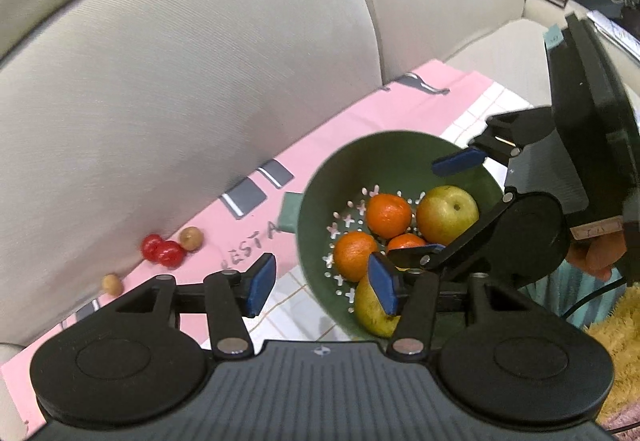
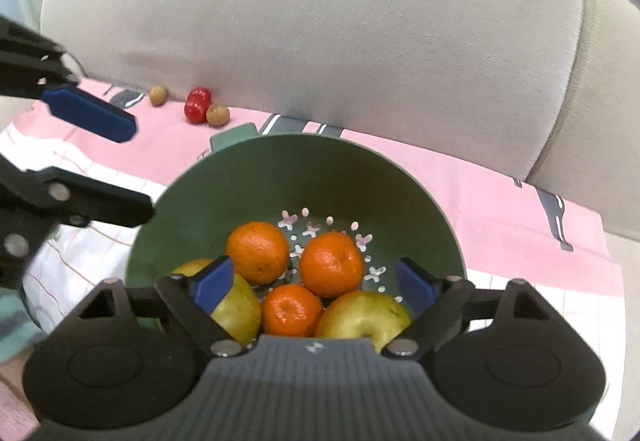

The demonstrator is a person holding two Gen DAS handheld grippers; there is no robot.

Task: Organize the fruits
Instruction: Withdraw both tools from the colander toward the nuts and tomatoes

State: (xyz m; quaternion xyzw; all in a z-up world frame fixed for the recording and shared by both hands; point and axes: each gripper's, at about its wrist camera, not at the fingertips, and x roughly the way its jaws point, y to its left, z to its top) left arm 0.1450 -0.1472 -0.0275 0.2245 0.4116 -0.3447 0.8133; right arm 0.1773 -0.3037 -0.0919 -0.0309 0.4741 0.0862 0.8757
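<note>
my right tool point(image 2: 312, 285) gapes empty over the green colander point(image 2: 400, 177); left tool point(image 1: 320, 283) also spread, holding nothing | colander on pink cloth point(image 2: 460, 197) on sofa, holding oranges point(image 2: 258, 251) and pears point(image 2: 360, 317) | loose: red fruits point(image 1: 162, 249), small brown ones point(image 1: 191, 237) by the backrest | light, smooth, apt to roll and bruise; pinch across the middle, softly

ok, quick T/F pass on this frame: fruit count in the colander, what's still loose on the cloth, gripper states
1. The green colander holds three oranges and two yellow-green apples. True.
2. Both grippers are shut on fruit. False: the left gripper and the right gripper are both open, holding nothing.
3. The red fruit lies on the pink cloth by the sofa back. True.
4. No small brown fruits remain outside. False: two small brown fruits lie beside the red one.
</note>
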